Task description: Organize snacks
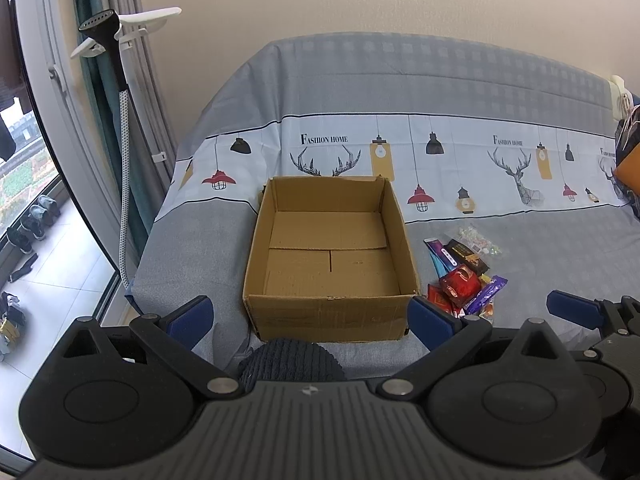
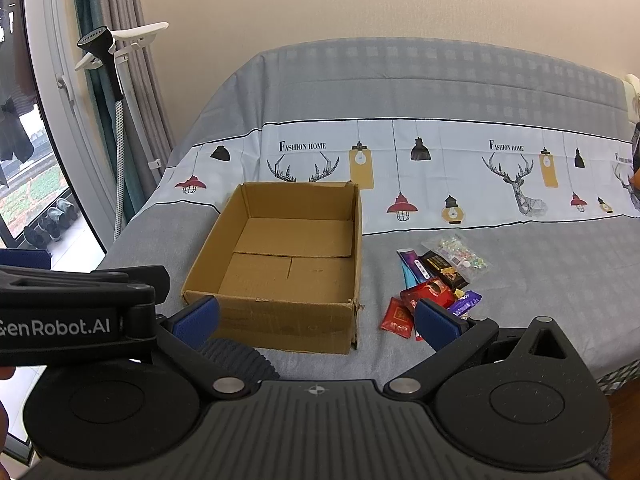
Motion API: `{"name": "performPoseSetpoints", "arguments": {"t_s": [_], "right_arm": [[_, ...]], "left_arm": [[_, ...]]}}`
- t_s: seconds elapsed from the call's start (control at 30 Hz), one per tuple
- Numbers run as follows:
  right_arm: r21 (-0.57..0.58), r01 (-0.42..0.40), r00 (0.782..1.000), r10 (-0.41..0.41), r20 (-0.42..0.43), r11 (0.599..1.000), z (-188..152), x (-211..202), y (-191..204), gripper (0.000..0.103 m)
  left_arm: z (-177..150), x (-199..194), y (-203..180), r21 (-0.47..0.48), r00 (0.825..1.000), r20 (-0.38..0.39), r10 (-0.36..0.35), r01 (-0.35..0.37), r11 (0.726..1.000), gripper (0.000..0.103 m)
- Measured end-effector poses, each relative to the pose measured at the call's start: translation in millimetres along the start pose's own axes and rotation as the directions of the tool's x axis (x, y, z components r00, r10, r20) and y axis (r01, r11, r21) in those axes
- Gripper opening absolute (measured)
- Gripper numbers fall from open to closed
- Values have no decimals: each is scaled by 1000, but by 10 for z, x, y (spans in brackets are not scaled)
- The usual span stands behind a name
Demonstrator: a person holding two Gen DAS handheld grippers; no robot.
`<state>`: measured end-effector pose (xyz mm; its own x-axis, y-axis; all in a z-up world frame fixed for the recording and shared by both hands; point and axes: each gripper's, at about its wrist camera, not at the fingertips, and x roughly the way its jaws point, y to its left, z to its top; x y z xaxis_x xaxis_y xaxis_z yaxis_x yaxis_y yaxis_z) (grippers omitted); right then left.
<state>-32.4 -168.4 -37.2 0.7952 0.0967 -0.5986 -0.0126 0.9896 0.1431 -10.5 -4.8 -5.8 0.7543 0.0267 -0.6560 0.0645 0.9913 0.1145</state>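
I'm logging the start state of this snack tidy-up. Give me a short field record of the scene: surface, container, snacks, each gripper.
surface: bed sheet, grey with a lamp-and-deer print band
container: cardboard box, open top, nothing inside
snacks: pile of snack packets on the sheet to the right of the box, none in it
left gripper: open, holding nothing
right gripper: open, holding nothing

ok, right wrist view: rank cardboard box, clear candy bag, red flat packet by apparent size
1. cardboard box, by far the largest.
2. clear candy bag and red flat packet look about alike; the packet lies nearer the camera, so I won't rank these two.
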Motion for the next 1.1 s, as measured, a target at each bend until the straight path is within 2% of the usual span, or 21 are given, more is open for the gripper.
{"name": "performPoseSetpoints", "arguments": {"t_s": [1.1], "right_arm": [[-3,1,1000,-1,-6,1000,-35,18,15,103]], "left_arm": [[-39,20,-2,-2,1000,-5,1,-1,1000,103]]}}
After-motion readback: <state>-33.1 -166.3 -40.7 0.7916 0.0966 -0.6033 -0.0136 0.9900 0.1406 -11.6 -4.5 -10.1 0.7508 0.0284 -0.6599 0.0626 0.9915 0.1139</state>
